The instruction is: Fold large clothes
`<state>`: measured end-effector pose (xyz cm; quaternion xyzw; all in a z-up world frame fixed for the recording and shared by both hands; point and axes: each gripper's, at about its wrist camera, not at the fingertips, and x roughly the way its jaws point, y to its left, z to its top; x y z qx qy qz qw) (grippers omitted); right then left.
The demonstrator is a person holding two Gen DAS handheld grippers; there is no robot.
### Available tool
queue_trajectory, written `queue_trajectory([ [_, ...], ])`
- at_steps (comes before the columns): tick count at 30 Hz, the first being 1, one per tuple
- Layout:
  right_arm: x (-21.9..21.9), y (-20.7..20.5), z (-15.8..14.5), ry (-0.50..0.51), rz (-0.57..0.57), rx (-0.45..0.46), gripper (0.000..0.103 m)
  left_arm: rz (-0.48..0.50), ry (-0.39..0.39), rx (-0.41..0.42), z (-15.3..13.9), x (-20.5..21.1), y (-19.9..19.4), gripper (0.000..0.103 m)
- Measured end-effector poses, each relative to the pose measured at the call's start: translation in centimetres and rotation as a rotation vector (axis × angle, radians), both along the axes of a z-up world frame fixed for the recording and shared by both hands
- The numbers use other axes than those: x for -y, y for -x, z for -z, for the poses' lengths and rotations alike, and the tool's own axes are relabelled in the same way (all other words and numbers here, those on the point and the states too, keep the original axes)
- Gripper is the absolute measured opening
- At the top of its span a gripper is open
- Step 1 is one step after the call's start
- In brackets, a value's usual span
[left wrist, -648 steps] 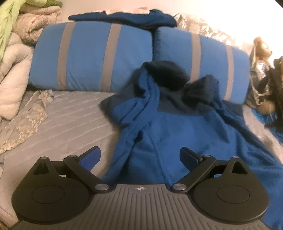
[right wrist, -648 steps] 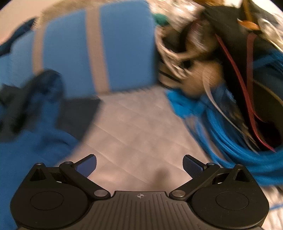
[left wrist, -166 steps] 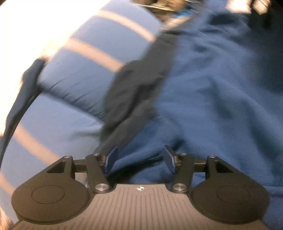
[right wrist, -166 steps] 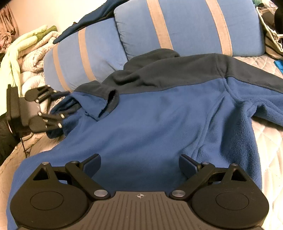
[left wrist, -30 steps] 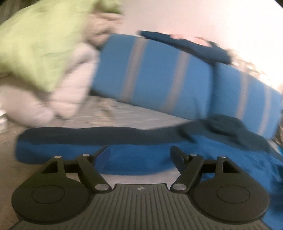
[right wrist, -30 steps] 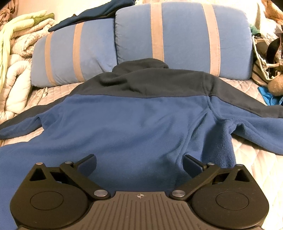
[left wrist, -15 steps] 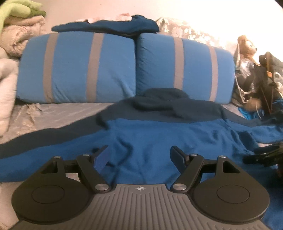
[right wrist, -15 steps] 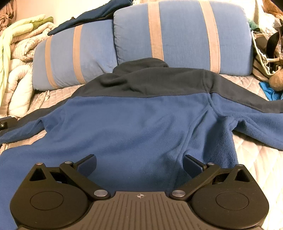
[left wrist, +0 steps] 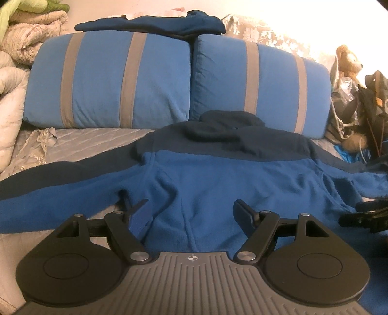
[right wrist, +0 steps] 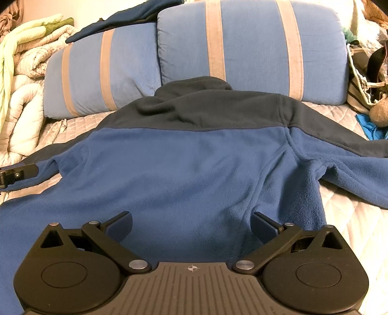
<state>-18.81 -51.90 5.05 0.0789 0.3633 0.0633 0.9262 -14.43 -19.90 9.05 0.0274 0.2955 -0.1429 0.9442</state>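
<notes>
A blue fleece jacket with a dark navy yoke and collar lies spread flat on the bed, collar toward the pillows. Its left sleeve stretches out to the left, and its right sleeve runs off to the right. My left gripper hovers open over the jacket's lower left side with nothing between its fingers. My right gripper stands open above the lower right part of the jacket, also holding nothing. The left wrist view catches the right gripper's black fingers at its right edge.
Two blue pillows with grey stripes stand behind the jacket, with a folded navy garment on top. Piled quilts fill the left. Bags and a teddy bear crowd the right. The quilted grey bed cover shows left of the jacket.
The left gripper swung from the stretched-out left sleeve and quilt pile toward the jacket's body, then settled there. It stayed open throughout. The right gripper has not moved.
</notes>
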Motion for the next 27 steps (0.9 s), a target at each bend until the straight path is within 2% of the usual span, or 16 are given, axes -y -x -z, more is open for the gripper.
queue_trajectory([
  [7,0.2,0.3,0.0,-0.01,0.02,0.012,0.103,0.014,-0.075,0.022,0.2,1.2,0.3,0.074],
  [12,0.5,0.7,-0.3,-0.012,0.043,0.039,0.103,0.024,-0.089,0.008,0.4,1.4,0.2,0.074],
  [17,2.2,2.4,-1.6,-0.065,0.089,0.159,0.103,0.019,-0.073,-0.006,0.4,1.1,0.1,0.074],
  [23,7.5,5.3,-3.3,0.015,0.248,0.29,0.103,0.016,-0.068,-0.011,0.5,1.1,0.0,0.074],
  [27,13.2,7.5,-2.8,0.066,0.412,0.288,0.102,0.023,-0.056,-0.018,0.4,1.0,-0.1,0.074],
])
